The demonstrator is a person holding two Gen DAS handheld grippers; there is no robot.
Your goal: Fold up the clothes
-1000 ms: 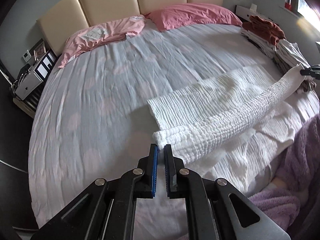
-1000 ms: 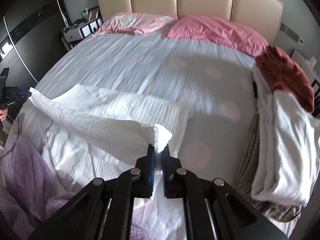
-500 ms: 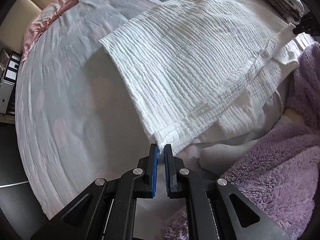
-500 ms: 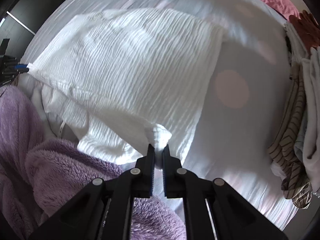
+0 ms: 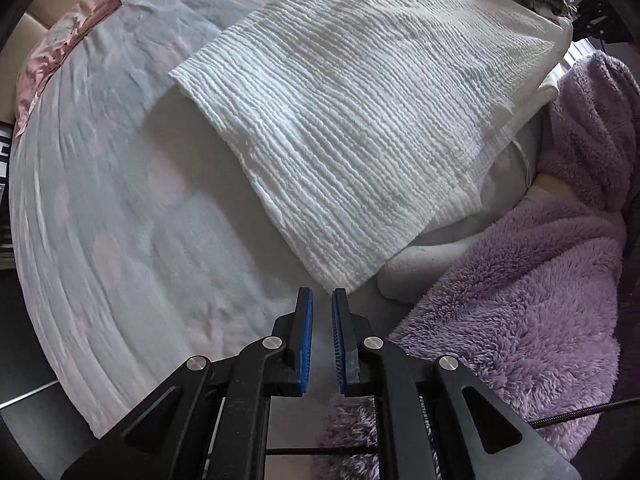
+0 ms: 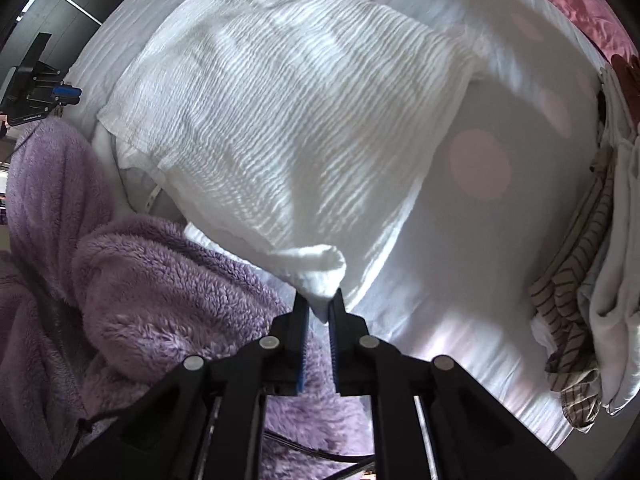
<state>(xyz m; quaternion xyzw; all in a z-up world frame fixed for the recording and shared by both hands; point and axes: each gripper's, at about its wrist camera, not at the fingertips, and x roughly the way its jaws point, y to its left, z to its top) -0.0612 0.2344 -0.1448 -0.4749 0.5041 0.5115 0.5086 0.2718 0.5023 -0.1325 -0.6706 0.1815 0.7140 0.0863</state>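
I'm working over a wide bed (image 5: 120, 208) under a pale spotted sheet, pink pillows (image 5: 68, 40) at its head. Half a second ago my left claw (image 5: 322, 300) pinched the near corner of the white ribbed garment (image 5: 360, 120); now its blue pads stand apart with nothing between them, the corner lying just ahead on the sheet, so I judge this fold laid down on that side. The garment rests doubled over itself, near the bed's edge, beside the purple fleece (image 5: 540, 300) bunched at its front. My left claw hovers low and level, pointing at the dropped corner. Further right, my right claw (image 6: 319, 304) is still clenched on the opposite corner, a small bunch of white cloth between its pads, tilted down over the fleece. A pile of striped and white clothes (image 6: 580, 300) sits well apart at the far right.
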